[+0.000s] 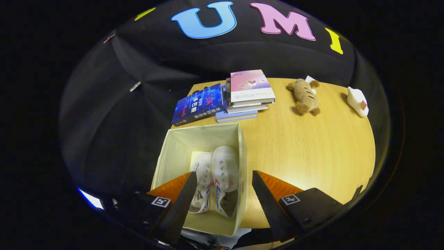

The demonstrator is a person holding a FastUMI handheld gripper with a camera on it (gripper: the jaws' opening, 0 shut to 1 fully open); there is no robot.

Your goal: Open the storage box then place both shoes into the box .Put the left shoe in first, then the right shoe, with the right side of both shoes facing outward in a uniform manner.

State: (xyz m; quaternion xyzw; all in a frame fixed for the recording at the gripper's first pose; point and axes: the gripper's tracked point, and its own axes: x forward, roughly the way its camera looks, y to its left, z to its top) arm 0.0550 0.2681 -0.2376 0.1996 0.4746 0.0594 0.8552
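Gripper (223, 178) held above the storage box (166, 156), fingers spread wide, nothing between them. Box open, at the near left edge of the table (312, 152), its right wall under the gap between the fingers. Both shoes inside, side by side, toes pointing away: left-hand shoe (202, 180) partly behind the left finger, right-hand shoe (224, 173) touching it. Which is the left shoe and which the right, hard to tell from here.

Probably light canvas, soft in the upper, firmer at the rubber sole; likely to fold if pinched at the tongue. Best taken across the heel collar or sidewall. Box looks like thin fabric, liable to slide or buckle if nudged.

Table smooth pale wood. Beyond the box, a blue book (198, 104) and a stack of books (248, 95); further right a plush toy (305, 96) and a small white object (358, 101). Black cloth behind.
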